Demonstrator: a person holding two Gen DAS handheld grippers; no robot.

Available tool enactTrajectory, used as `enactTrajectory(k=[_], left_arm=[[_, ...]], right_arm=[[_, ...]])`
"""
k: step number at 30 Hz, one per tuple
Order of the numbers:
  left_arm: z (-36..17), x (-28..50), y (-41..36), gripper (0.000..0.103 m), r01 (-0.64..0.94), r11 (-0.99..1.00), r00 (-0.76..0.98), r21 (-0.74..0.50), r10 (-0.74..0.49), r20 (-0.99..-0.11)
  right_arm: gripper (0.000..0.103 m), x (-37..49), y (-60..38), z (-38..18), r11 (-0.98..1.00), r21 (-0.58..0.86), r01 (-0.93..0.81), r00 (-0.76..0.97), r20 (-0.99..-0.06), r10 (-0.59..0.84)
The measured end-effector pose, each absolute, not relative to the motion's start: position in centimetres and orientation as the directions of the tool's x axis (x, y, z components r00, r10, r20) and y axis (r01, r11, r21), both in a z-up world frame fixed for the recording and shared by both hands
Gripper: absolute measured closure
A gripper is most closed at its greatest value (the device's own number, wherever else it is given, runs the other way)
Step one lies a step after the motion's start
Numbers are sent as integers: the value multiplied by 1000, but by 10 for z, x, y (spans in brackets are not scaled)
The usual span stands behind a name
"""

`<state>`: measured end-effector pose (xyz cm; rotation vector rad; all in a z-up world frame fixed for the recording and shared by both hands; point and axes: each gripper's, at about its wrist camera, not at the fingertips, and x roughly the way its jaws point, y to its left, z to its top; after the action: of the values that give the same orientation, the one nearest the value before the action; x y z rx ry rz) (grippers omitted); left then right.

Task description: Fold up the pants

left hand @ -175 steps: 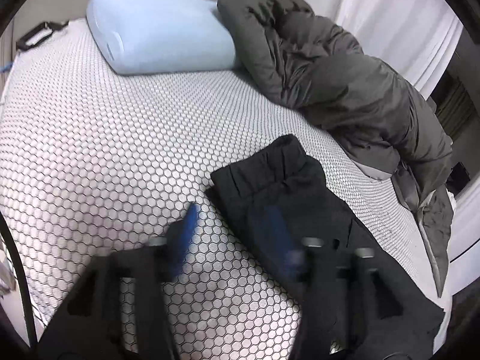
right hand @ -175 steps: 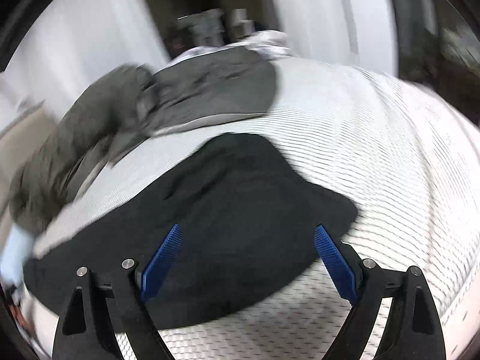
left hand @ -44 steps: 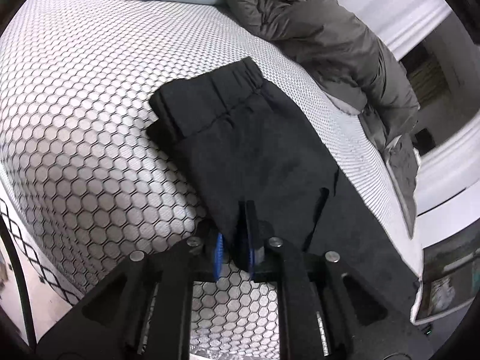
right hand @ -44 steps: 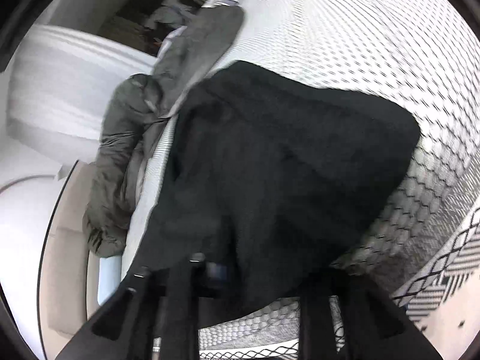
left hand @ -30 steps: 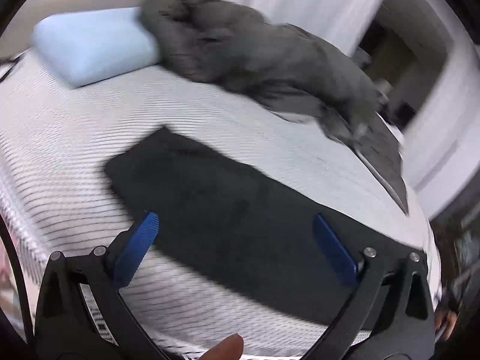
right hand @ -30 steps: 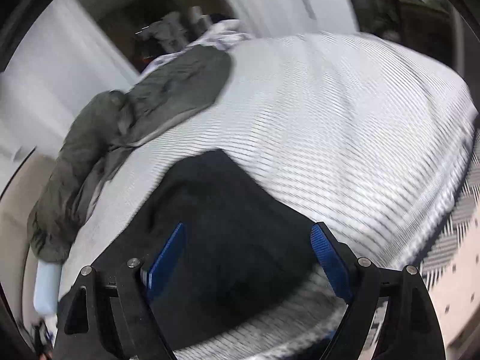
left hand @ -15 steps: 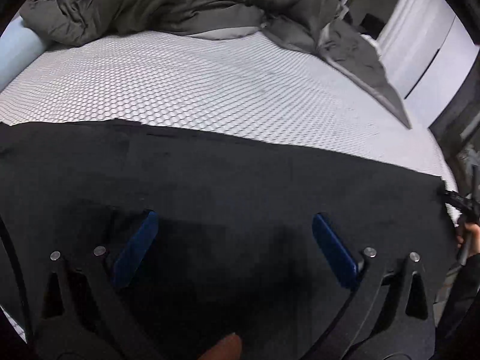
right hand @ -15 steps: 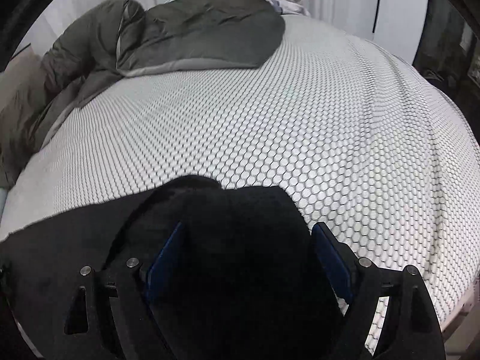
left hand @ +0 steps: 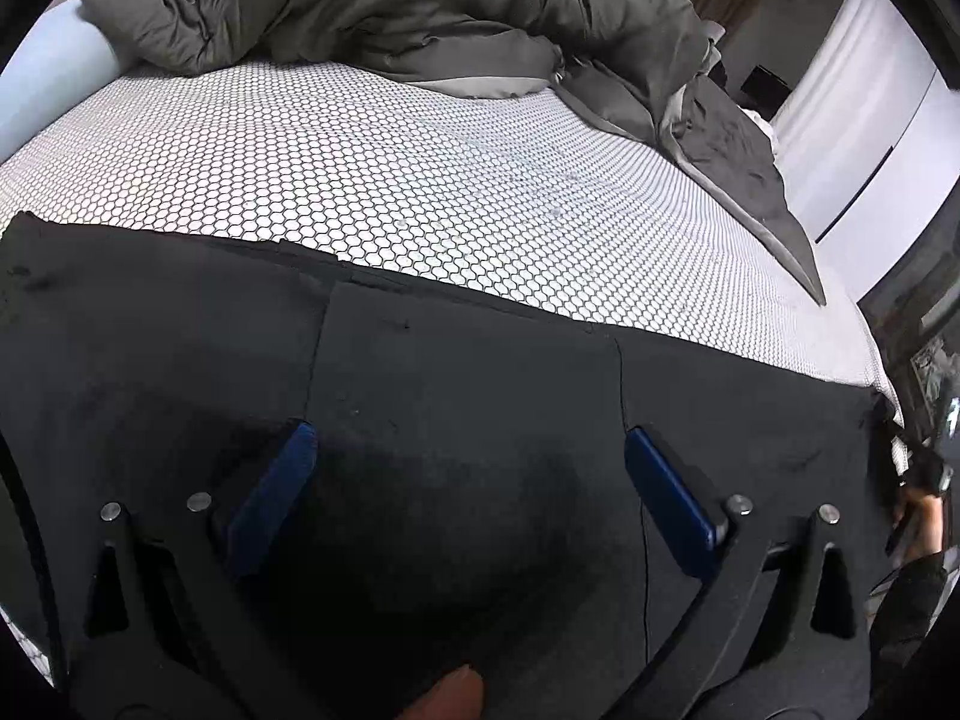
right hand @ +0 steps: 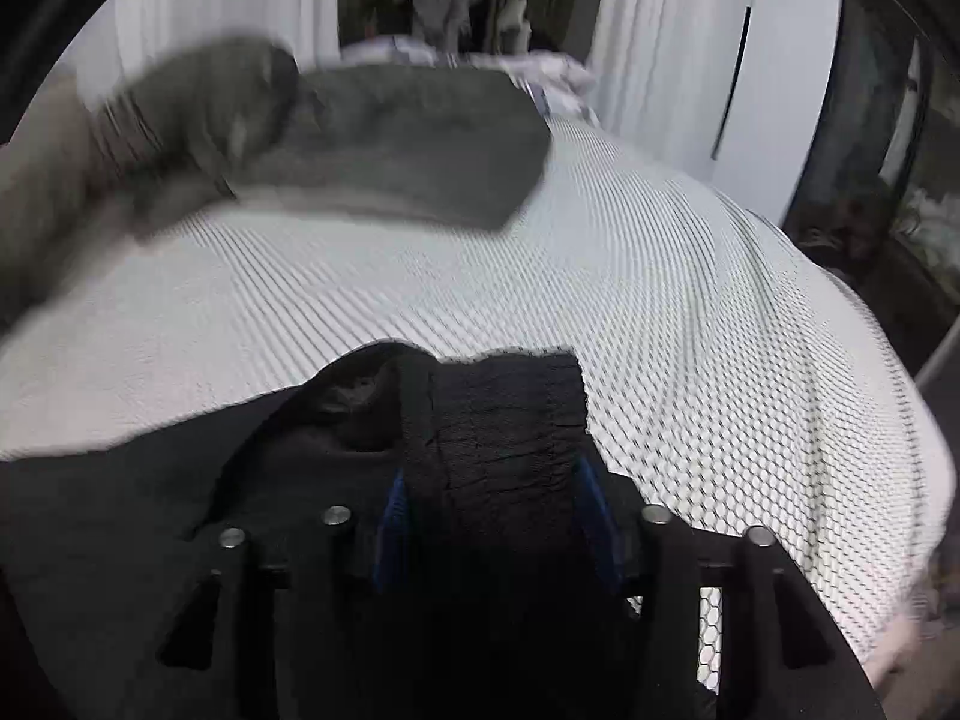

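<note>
Clamping pants hem: right gripper | left gripper spread wide | bedsheet bare beyond

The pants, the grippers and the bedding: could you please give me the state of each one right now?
Black pants: spread flat along the near edge of the bed, one end bunched between the right gripper's fingers.
Left gripper: open, over the pants.
Right gripper: shut on the pants.
Grey duvet: crumpled at the far side.
Honeycomb sheet: smooth.

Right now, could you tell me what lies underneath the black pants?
The black pants lie spread on the honeycomb-patterned bed sheet, which shows beyond their far edge. Whatever is directly beneath the fabric is covered. The right tongs clamp one bunched end.
</note>
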<state>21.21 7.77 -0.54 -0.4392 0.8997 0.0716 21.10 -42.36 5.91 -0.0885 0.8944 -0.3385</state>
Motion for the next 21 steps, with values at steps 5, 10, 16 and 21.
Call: enactTrajectory(k=[5, 10, 16, 21], left_arm=[[3, 211, 71, 1, -233, 928, 631, -290, -83, -771], [2, 211, 63, 1, -205, 953, 614, -223, -53, -788], [27, 190, 79, 1, -225, 972, 639, -73, 90, -764], [27, 180, 158, 22, -381, 924, 546, 41, 261, -796]], right_arm=[[17, 205, -399, 75, 938, -259, 232, 594, -726, -347], [5, 170, -357, 108, 989, -110, 100, 708, -691, -149], [5, 176, -285, 65, 983, -27, -184, 604, -792, 91], [5, 196, -269, 39, 976, -62, -211, 543, -837, 64]])
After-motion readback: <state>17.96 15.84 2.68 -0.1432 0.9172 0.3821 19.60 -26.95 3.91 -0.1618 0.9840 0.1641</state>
